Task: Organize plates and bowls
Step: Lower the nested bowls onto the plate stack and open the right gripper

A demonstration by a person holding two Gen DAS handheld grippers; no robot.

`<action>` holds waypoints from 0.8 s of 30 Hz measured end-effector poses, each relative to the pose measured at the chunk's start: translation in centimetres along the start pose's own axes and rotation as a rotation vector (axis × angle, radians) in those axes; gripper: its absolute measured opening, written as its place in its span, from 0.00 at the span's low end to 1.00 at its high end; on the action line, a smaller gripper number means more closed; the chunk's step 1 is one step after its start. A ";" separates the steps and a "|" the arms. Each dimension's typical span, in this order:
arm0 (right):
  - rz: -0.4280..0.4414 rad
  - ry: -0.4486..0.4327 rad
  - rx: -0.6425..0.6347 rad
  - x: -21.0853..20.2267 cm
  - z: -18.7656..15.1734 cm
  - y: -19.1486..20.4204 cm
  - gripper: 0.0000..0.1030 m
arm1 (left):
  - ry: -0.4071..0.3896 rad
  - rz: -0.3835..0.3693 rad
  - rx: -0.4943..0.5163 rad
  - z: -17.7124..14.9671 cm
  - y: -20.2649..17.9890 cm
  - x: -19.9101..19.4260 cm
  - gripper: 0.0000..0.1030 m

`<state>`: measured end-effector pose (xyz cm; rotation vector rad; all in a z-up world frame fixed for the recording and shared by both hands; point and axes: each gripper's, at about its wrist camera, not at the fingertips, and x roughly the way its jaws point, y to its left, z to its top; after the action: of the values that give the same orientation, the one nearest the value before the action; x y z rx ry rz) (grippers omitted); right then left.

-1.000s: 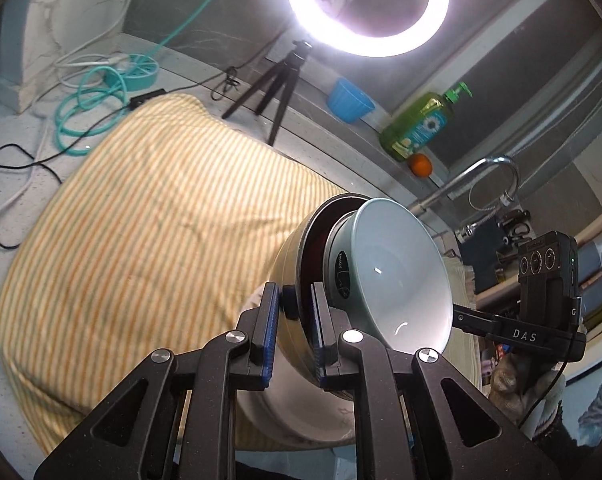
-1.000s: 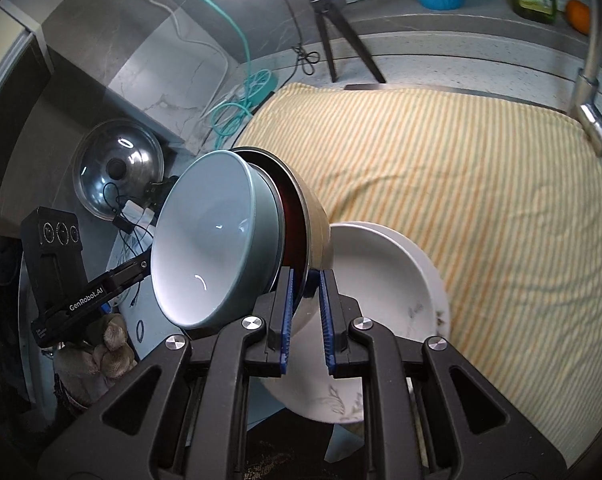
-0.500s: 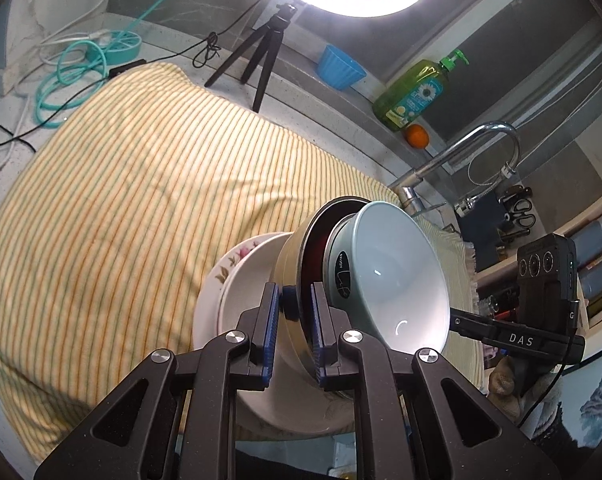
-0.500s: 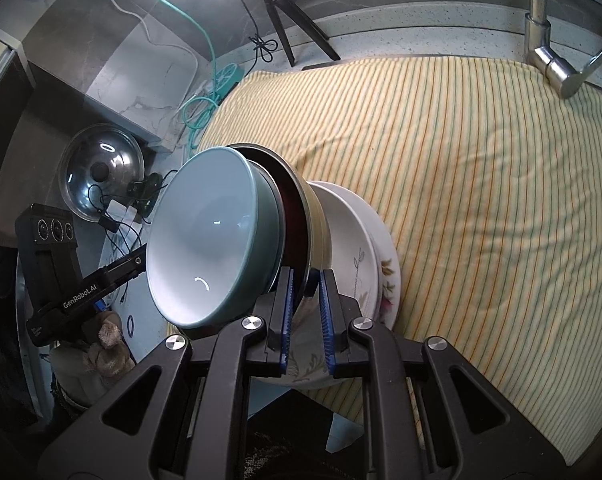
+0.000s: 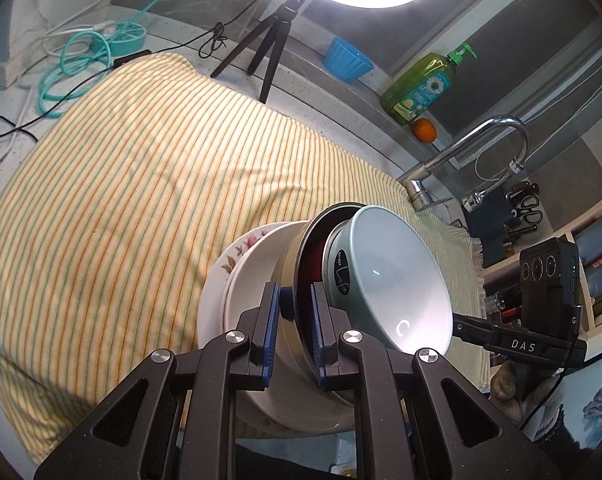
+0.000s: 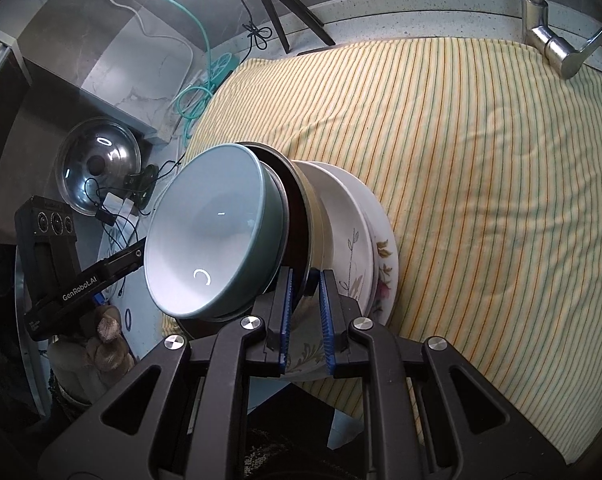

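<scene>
A teal bowl is nested in a beige bowl with a dark red inside. My left gripper is shut on the beige bowl's rim. My right gripper is shut on the same rim from the opposite side. Under the bowls lies a stack of white plates, the lowest a floral plate. The stack rests on a yellow striped cloth. The beige bowl's base looks pressed to the top plate; the contact itself is hidden.
A faucet rises at the cloth's far edge. Behind the cloth stand a tripod with a ring light, a blue cup, a green soap bottle and an orange. A pot lid and cables lie past the near edge.
Both grippers sank with the two nested bowls toward the white plates, and the floral plate came into view under them. Over the last half second the bowls hardly moved.
</scene>
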<state>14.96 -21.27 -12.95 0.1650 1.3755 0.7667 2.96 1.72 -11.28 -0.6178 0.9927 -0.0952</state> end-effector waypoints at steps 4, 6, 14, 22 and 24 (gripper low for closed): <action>-0.002 -0.004 -0.005 -0.1 0.0 0.0 0.14 | -0.004 0.003 0.005 0.0 0.0 0.0 0.11; -0.003 -0.005 -0.012 -0.1 -0.1 0.1 0.14 | -0.006 0.008 0.010 -0.1 -0.1 0.0 0.11; 0.005 -0.005 -0.012 -0.2 -0.2 -0.2 0.16 | -0.008 0.014 0.001 -0.2 0.1 -0.1 0.12; -0.009 -0.013 -0.012 -0.4 -0.4 0.1 0.16 | -0.019 0.024 0.013 -0.3 0.0 -0.6 0.12; -0.013 -0.017 -0.014 -0.5 -0.4 0.2 0.16 | -0.022 0.028 0.015 -0.4 0.1 -0.8 0.12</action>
<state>14.51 -21.55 -12.54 0.1506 1.3536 0.7625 2.20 1.89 -10.83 -0.5901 0.9785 -0.0705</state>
